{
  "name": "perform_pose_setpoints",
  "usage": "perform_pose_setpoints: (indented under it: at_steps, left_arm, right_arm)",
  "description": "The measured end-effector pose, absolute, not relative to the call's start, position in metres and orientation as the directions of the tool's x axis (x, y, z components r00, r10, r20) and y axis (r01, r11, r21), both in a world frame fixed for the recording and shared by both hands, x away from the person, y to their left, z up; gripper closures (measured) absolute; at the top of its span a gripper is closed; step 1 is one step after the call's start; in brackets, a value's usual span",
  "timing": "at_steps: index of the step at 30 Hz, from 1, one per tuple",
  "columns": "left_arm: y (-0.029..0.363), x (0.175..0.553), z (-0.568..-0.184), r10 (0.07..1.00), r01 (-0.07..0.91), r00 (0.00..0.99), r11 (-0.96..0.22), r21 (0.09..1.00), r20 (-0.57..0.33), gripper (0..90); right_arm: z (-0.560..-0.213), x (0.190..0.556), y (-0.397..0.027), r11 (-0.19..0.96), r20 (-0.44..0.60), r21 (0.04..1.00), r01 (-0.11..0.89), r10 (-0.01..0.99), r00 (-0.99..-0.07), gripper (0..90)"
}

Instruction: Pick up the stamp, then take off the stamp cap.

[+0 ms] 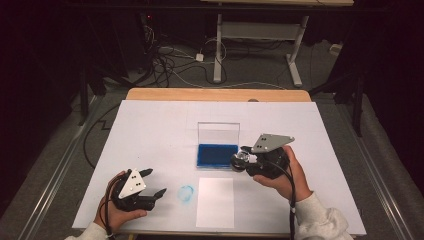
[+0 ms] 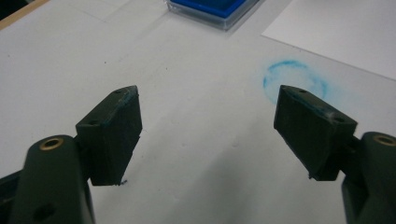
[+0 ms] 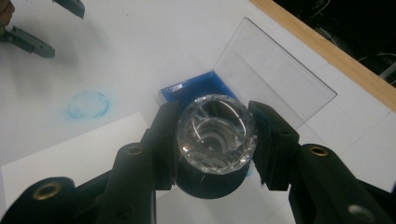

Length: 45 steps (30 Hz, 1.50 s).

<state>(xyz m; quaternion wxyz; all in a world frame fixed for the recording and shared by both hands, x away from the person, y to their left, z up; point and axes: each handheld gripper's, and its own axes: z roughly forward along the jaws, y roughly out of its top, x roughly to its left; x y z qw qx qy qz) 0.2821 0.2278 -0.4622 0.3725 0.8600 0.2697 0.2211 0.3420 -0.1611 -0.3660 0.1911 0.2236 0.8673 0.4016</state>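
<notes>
My right gripper (image 1: 242,161) is shut on a stamp (image 3: 215,135) with a clear faceted knob and a black base, one jaw on each side of it. The stamp (image 1: 241,159) hangs at the right edge of a blue ink pad (image 1: 217,155) in a clear case. The case's lid (image 1: 218,133) stands open behind the pad. My left gripper (image 1: 155,182) rests open near the table's front left, nothing between its jaws (image 2: 208,126). A white paper sheet (image 1: 215,202) lies in front of the pad.
A faint blue ring of ink (image 1: 186,194) marks the white table cover (image 1: 150,130) between the left gripper and the paper. The wooden table edge (image 1: 215,94) runs along the back. Cables and a desk frame stand on the floor beyond.
</notes>
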Motion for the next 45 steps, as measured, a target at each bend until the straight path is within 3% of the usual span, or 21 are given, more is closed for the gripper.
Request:
perform_pose_setpoints:
  at_steps: [13, 45]
  left_arm:
    - [0.227, 0.283, -0.463, 0.632, 0.307, 0.757, -0.567, 0.764, 0.166, 22.5]
    - [0.175, 0.304, -0.456, 0.537, 0.232, 0.831, -0.571, 0.787, 0.144, 24.6]
  right_arm:
    - [-0.365, 0.341, -0.153, 0.570, -0.146, 0.794, 0.212, 0.517, -0.844, 56.6]
    - [-0.364, 0.329, -0.149, 0.539, -0.128, 0.819, 0.195, 0.504, -0.854, 56.6]
